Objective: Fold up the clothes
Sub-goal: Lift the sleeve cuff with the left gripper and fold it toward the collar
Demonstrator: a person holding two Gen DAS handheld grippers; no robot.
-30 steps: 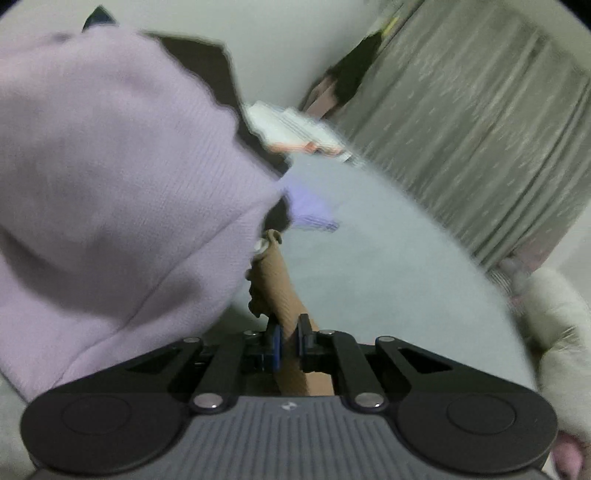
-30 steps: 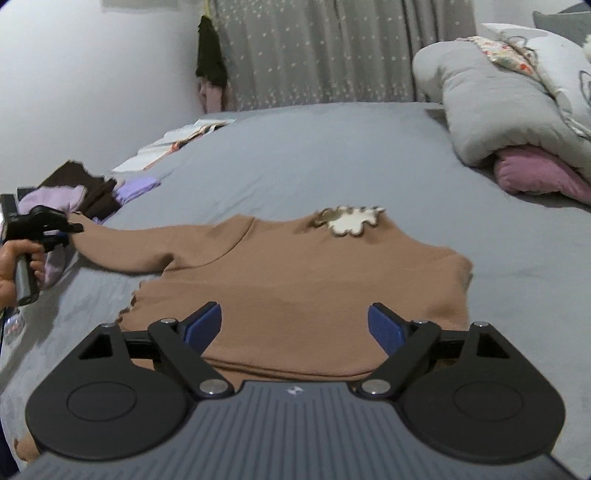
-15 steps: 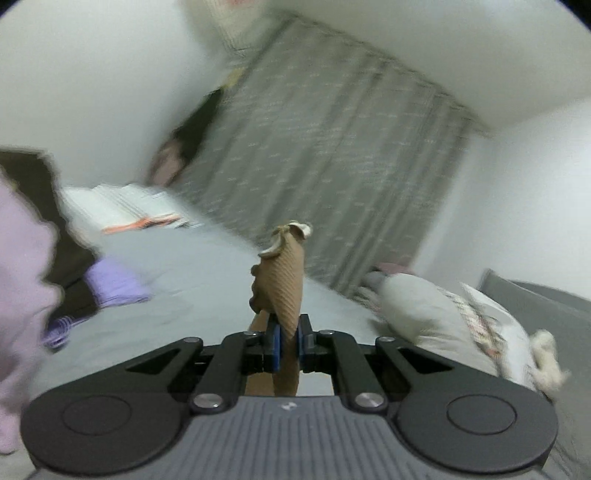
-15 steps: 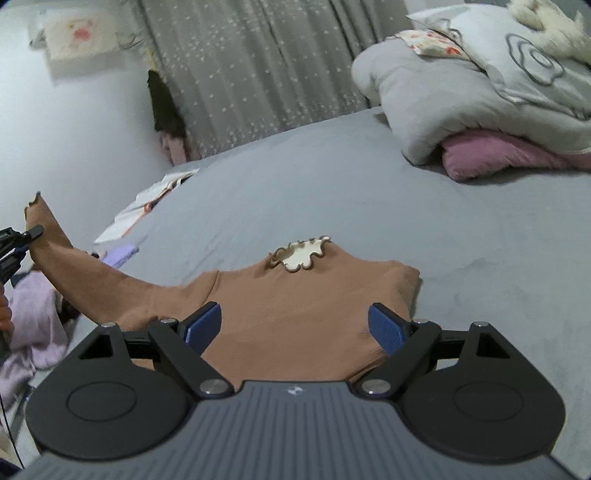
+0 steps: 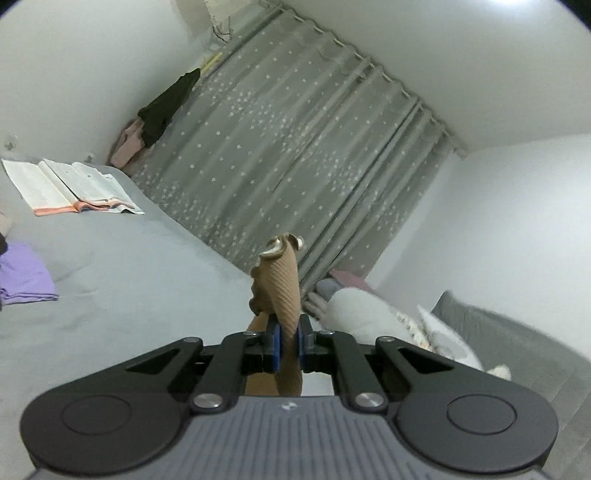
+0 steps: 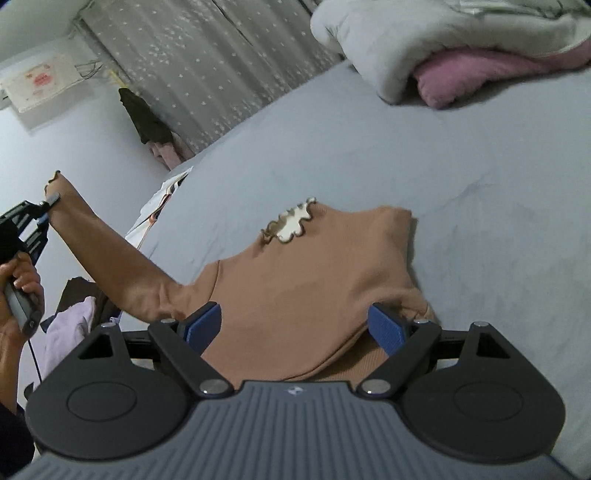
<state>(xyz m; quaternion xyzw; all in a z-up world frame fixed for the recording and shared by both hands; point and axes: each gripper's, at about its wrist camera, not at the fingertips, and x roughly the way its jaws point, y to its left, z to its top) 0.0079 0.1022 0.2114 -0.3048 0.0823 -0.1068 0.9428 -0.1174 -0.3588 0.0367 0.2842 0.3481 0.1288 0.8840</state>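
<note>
On the grey bed [image 6: 369, 155], near an open book [image 5: 70, 188], the left gripper [image 5: 287, 341] pinches the brown ribbed sweater's [image 6: 295, 273] sleeve; the right gripper [image 6: 295, 326] hovers spread above its hem.

Both wrist views low over the bed [image 6: 332, 122], shared curtain [image 5: 295, 147].

A home bedroom: a grey-sheeted bed [image 6: 369, 147], piled bedding [image 6: 424, 33] and a starred curtain [image 5: 295, 147]

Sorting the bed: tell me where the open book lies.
In the left wrist view, the open book lies far left on the grey bed, beyond the folded purple cloth, near the curtain.
</note>
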